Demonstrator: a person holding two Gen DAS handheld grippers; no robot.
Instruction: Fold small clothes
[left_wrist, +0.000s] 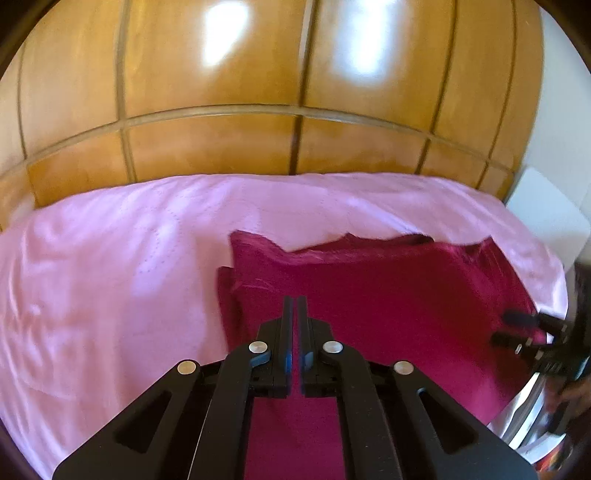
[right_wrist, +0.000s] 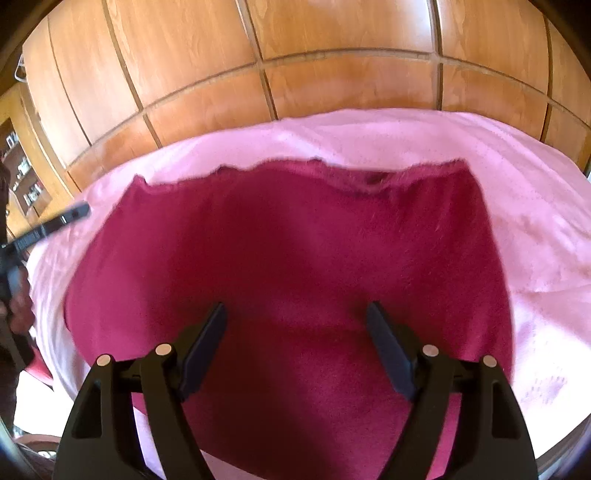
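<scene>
The dark crimson fuzzy knit garment lies spread on the pink quilted bed cover. The right gripper hovers over it, jaws wide and empty; the left gripper is closed on nothing. Best to pinch an outer edge cleanly, then fold inward evenly.

Magenta fuzzy garment lies flat on the bed, seemingly partly folded.
</scene>
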